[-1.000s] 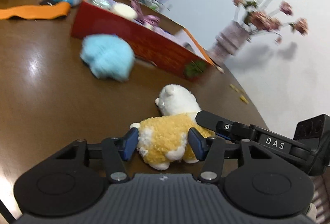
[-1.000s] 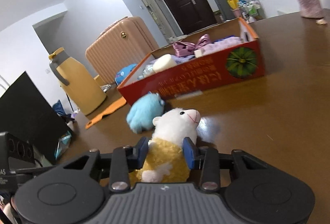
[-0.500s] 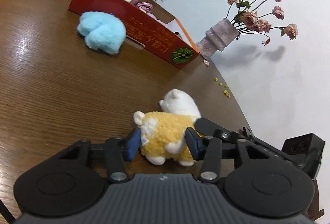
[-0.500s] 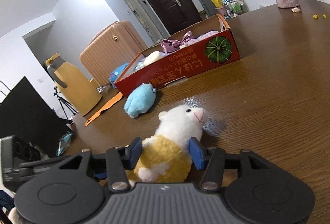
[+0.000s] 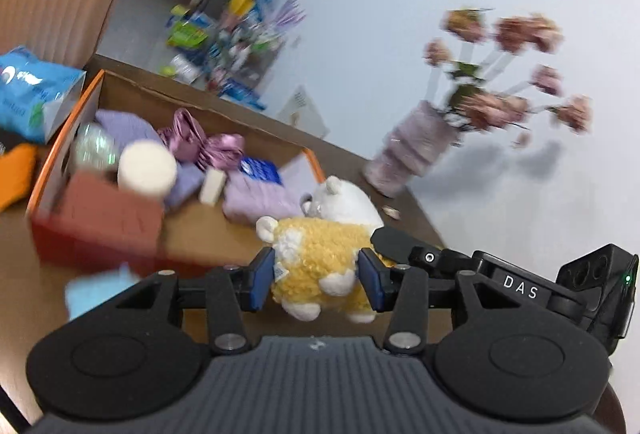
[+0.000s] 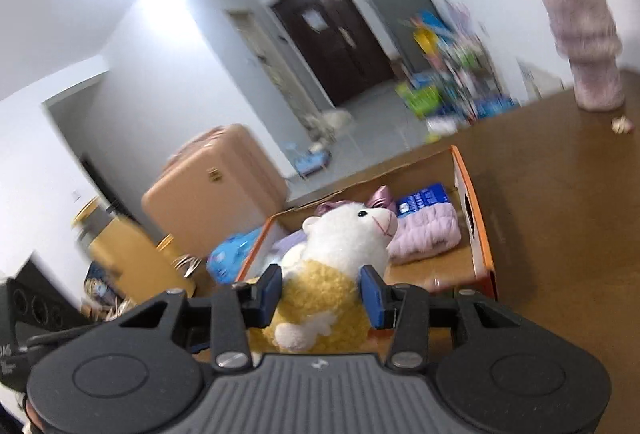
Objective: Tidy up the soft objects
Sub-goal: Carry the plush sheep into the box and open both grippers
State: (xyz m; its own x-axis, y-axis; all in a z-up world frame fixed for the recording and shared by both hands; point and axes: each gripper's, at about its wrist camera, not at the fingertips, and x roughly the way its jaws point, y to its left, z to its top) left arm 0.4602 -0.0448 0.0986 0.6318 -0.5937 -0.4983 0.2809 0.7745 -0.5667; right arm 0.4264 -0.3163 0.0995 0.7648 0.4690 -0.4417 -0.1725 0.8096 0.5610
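Both your grippers clamp the sheep [image 5: 320, 254]: the left gripper [image 5: 316, 280] pinches its yellow body at the rump, the right gripper [image 6: 322, 292] squeezes the body behind the white head. It hangs over the near edge of the box [image 5: 96, 230], above the purple cloth [image 6: 426, 234]. "DAS" reads on the right gripper's side.

Fleecy, curly-piled plush sheep [image 5: 316, 254] – matt cardboard box [image 5: 96, 230], glossy brown wooden table [image 6: 560, 234].
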